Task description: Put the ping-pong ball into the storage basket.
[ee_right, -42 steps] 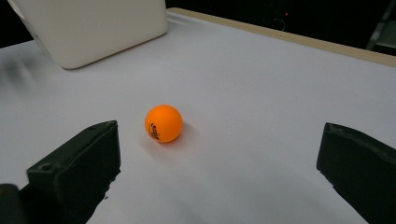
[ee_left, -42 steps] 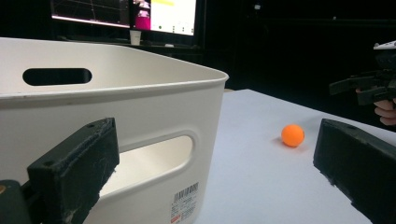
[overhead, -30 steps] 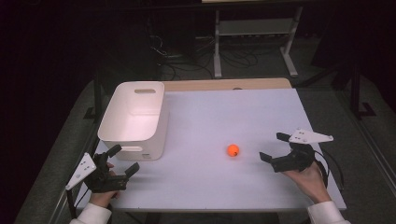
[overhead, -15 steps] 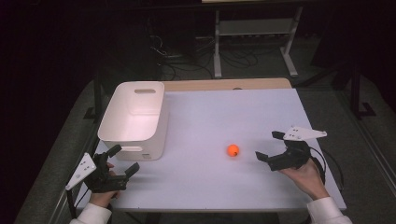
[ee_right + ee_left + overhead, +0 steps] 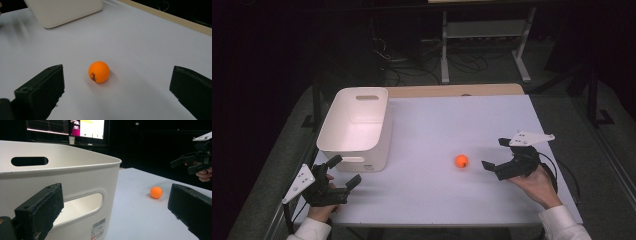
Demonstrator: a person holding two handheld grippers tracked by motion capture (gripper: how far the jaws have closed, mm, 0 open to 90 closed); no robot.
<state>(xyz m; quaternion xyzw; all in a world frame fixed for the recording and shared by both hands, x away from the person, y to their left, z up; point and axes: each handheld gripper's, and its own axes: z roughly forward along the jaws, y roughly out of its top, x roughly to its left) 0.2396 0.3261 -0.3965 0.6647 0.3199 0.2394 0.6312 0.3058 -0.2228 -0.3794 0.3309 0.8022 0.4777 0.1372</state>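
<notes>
We hold our right gripper (image 5: 495, 153) low over the white table (image 5: 452, 125), its jaws spread wide and gripping nothing; in the right gripper view the two black jaws stand far apart with bare tabletop between them. It points at the orange ball (image 5: 461, 161), which lies just ahead of the jaw tips and apart from them, untouched.

Our left gripper (image 5: 345, 171) rests at the near left corner of the table, its jaws likewise wide apart and empty, just in front of the white bin (image 5: 354, 122). In the left gripper view the bin's wall, with its slot handle and a barcode label, rises close behind the left jaw.

The ball is small, round, matte and bright orange, with a small dark print on its lower side in the right gripper view (image 5: 99, 71). It sits on the table right of the bin, well apart from it, roughly midway across the table's width.

We count one ball, one bin and two grippers, one in each hand.
</notes>
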